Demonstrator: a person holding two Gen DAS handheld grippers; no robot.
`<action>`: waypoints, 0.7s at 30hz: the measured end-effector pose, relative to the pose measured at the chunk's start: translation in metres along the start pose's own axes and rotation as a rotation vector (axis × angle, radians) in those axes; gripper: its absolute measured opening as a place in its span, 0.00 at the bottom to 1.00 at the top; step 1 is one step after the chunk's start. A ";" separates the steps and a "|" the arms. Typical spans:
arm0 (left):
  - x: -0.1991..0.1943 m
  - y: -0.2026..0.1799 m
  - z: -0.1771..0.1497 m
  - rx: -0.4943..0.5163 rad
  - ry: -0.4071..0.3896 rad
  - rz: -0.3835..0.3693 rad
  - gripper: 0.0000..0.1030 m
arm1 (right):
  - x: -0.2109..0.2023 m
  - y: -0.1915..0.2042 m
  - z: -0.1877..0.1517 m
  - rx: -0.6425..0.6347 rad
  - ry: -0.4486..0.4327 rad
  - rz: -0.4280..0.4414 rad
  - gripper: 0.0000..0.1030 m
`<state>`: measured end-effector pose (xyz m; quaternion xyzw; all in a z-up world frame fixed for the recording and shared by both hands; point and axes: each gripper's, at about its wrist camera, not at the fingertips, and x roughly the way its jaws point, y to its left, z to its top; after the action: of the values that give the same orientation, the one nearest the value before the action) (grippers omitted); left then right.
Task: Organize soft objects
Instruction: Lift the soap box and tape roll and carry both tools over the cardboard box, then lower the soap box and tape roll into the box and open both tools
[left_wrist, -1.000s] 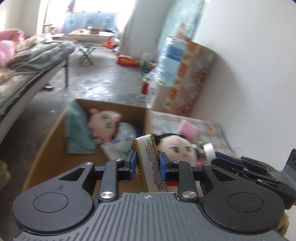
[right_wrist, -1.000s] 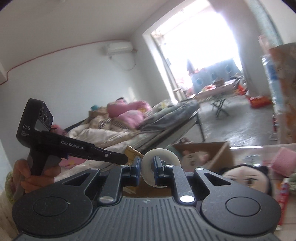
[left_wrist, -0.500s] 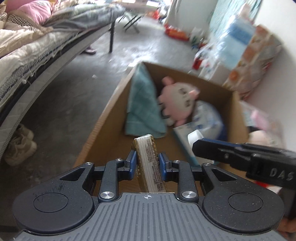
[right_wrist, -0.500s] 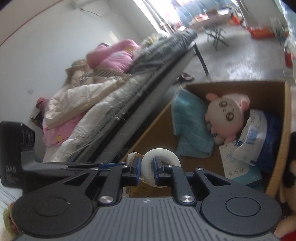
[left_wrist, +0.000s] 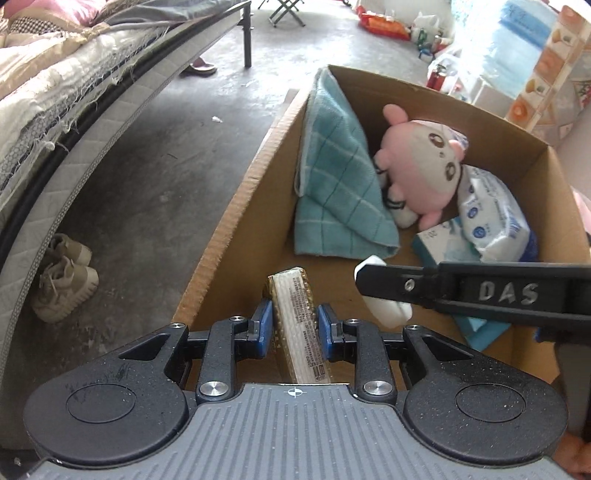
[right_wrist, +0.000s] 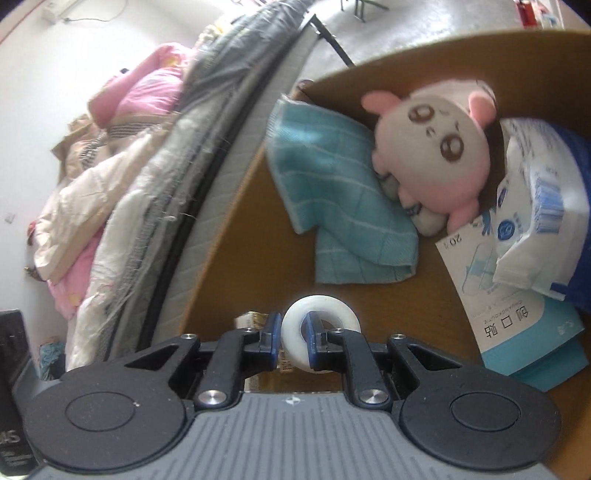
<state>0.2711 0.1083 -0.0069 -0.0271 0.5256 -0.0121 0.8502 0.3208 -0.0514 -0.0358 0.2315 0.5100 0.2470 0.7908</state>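
cardboard frames the whole step — an open cardboard box (left_wrist: 236, 206) on the concrete floor (left_wrist: 159, 155) beside the bed (left_wrist: 74, 85), and both tools are poised over its near end, so this reads as the drop-in stage of sorting the soft things.

going left to right: the left tool (left_wrist: 294, 325) is clamped narrowly on a slim gold-and-white packet (left_wrist: 295, 317), which stands lengthwise between the blue pads and pokes out ahead of them, above the bare box floor. ahead of that tool and a little right, a teal checked cloth (left_wrist: 332, 184) leans against the box's left wall. right of the cloth lies a pink plush toy (left_wrist: 421, 166), touching it, then a white-and-blue tissue pack (left_wrist: 491, 218) resting on a light blue carton (right_wrist: 532, 332) by the right wall.

the right tool (right_wrist: 291, 338) is pinched almost fully together on the rim of a white tape roll (right_wrist: 320, 325), one pad inside the hole and one outside. it crosses just to the right of the left tool, roll hanging over the box floor.

judging by this, the next move calls for a slight lowering, then easing each tool open so packet and roll land on the empty near patch — not on the cloth or the plush. the two tools sit close, so releasing one at a time should avoid a knock.
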 end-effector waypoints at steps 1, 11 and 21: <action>0.002 0.002 0.001 -0.004 -0.005 0.000 0.25 | 0.005 -0.001 -0.001 0.001 0.005 -0.006 0.17; 0.001 0.002 0.005 0.008 -0.026 0.003 0.29 | 0.018 -0.014 -0.002 0.067 0.030 0.043 0.20; -0.016 0.006 0.003 -0.019 -0.060 -0.006 0.38 | -0.012 -0.014 -0.001 0.079 -0.012 0.071 0.20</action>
<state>0.2666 0.1151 0.0087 -0.0370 0.5001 -0.0086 0.8651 0.3174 -0.0693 -0.0367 0.2819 0.5059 0.2532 0.7749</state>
